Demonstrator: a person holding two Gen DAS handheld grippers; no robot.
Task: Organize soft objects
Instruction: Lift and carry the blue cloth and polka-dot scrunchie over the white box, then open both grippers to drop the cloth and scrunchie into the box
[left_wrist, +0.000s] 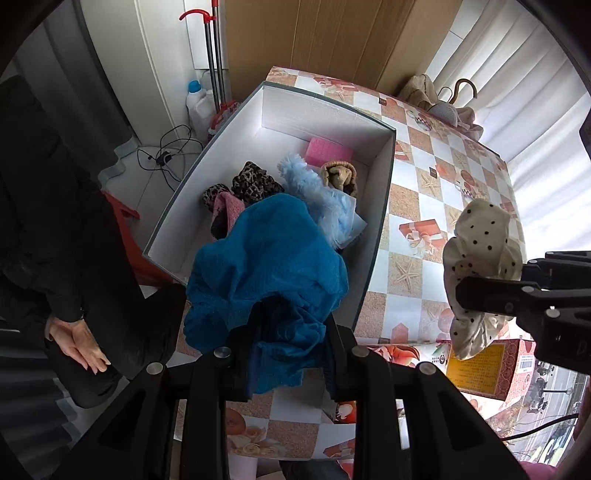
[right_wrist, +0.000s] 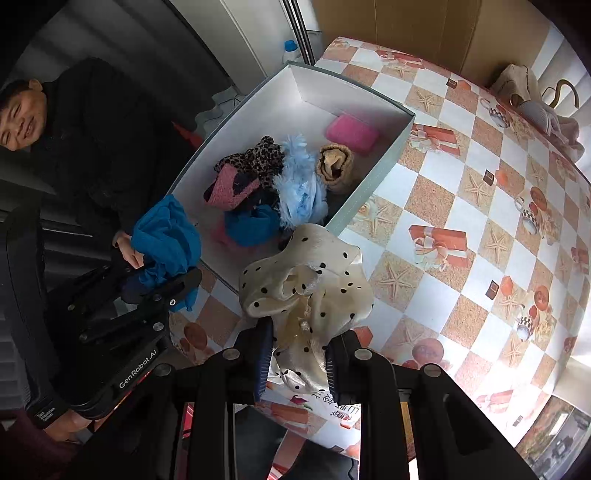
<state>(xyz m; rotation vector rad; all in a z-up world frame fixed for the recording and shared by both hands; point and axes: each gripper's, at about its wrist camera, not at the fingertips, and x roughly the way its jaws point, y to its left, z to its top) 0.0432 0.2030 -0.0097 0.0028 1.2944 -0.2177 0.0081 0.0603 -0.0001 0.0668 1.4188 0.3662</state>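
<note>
soft stuff is mostly piled in the white box (left_wrist: 384, 177) sitting on the table (left_wrist: 436, 229) with the checkered starfish-and-gift-box cover, box up against the table's left edge. inside it: a pink sponge (left_wrist: 328, 147) near the far wall, a tan knitted piece (left_wrist: 340, 177) just in front of that, a fluffy light blue thing (left_wrist: 314, 192) beside it in the middle, and a leopard print cloth (left_wrist: 251, 182) with a pink knit bit (left_wrist: 231, 206) toward the left wall. the right wrist view also shows some blue fabric (right_wrist: 251, 225) lying at the near end of the box.

left gripper (left_wrist: 288, 354) is clamped on a blue towel (left_wrist: 266, 258), pads squeezed onto a bunch of it, and the towel hangs over the near-left corner of the box. right gripper (right_wrist: 299, 365) has its fingers pressed together on a cream polka dot cloth (right_wrist: 306, 280), which bunches up over the table just beside the box's near-right corner, not in the box.

off the table's left edge a person in dark clothes sits, one hand (left_wrist: 79, 343) resting on their lap. far right corner of the table has some beige cloth and a wooden hanger (left_wrist: 461, 88). on the floor behind the box there's a white detergent bottle (left_wrist: 199, 103).
</note>
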